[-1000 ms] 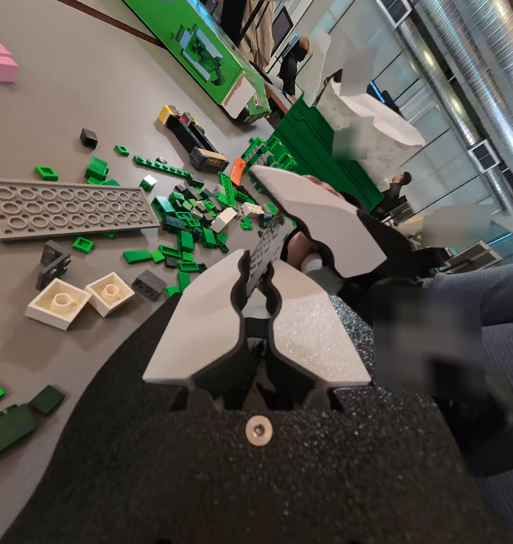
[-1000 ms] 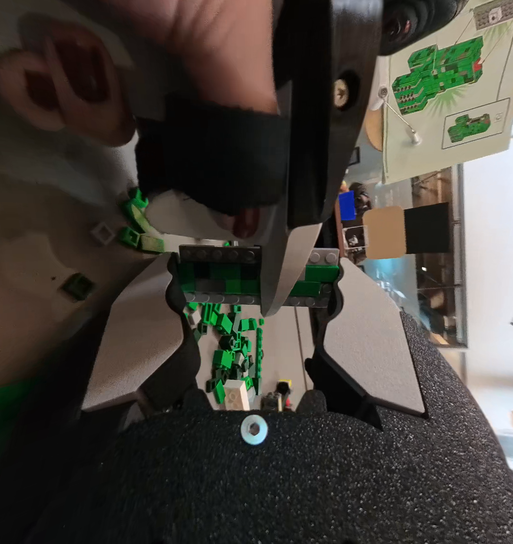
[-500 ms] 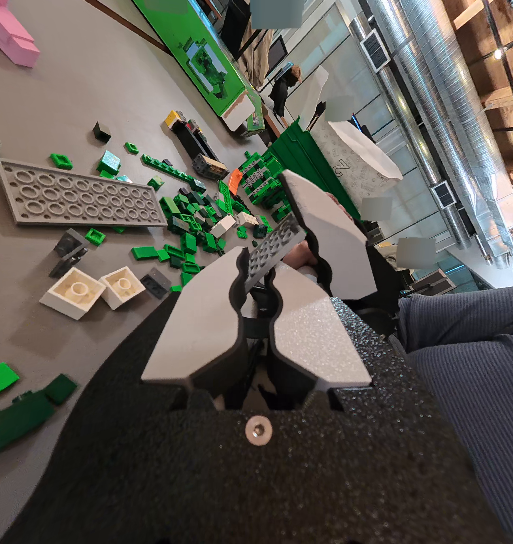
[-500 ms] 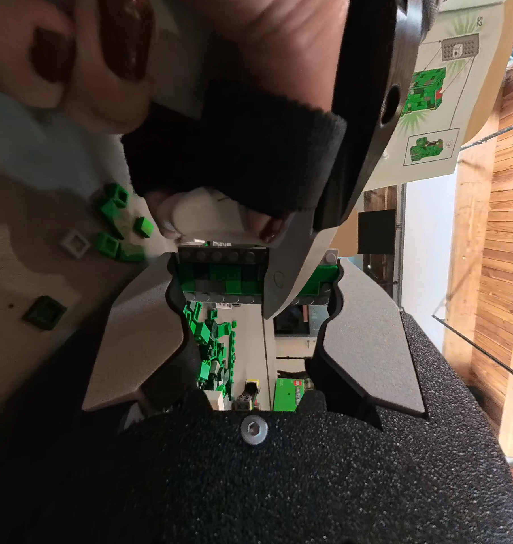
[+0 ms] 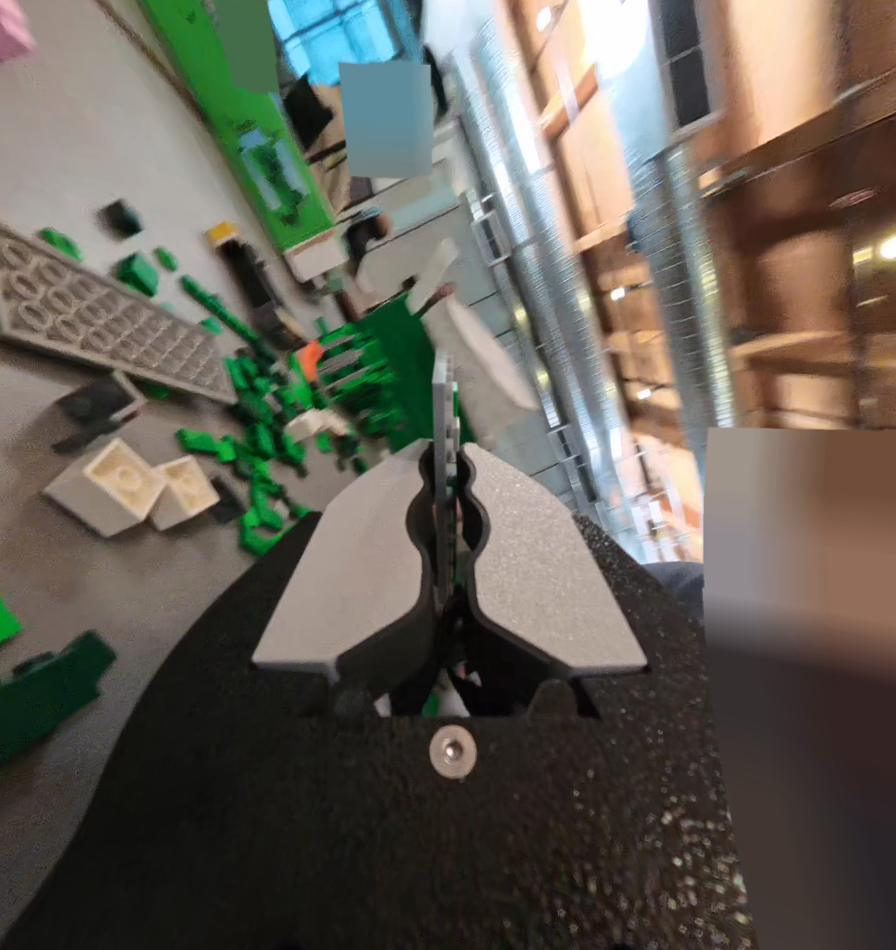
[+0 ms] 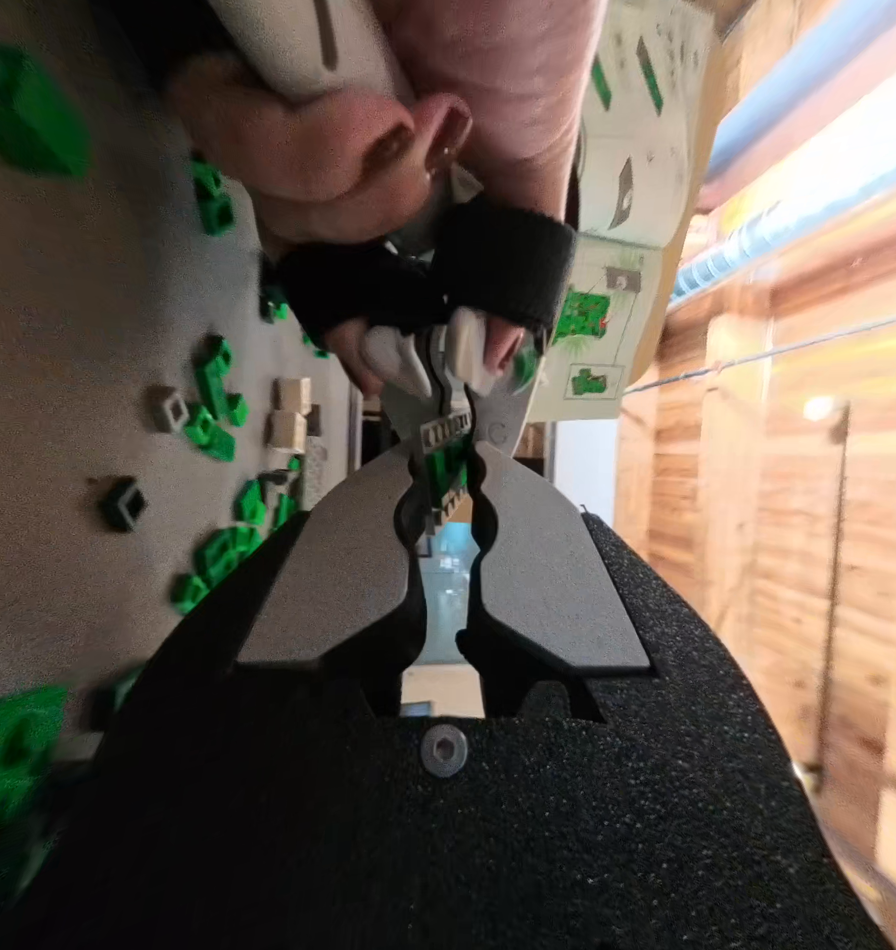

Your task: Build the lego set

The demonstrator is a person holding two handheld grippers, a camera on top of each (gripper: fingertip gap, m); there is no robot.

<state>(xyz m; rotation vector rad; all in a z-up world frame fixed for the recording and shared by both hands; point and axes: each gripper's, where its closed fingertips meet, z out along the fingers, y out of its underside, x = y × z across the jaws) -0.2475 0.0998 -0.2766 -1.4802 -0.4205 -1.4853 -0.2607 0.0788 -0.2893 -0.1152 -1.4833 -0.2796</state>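
My left gripper [image 5: 443, 455] is shut on a thin grey Lego plate [image 5: 443, 401], seen edge-on, with a sliver of green behind it. In the right wrist view this gripper [image 6: 448, 411] comes in from above in a person's hand and pinches the grey plate [image 6: 443, 429] on top of a small green and grey Lego assembly [image 6: 443, 470]. My right gripper [image 6: 445, 460] stands with its jaws close together, and the green part of the assembly sits between its tips. Both grippers are held in the air above the table. Both views are motion-blurred.
A long grey baseplate [image 5: 91, 313] lies upside down on the grey table, with two white bricks [image 5: 122, 486] and a pile of loose green pieces [image 5: 266, 452] beside it. A green set box [image 5: 260, 144] stands behind. An instruction sheet [image 6: 605, 318] hangs past the grippers. Left and right tips are no more than a few centimetres apart.
My right gripper's jaws went from wide apart on the assembly's ends to close together around it. My left gripper has rolled, so the plate now shows edge-on. Both views have swung.
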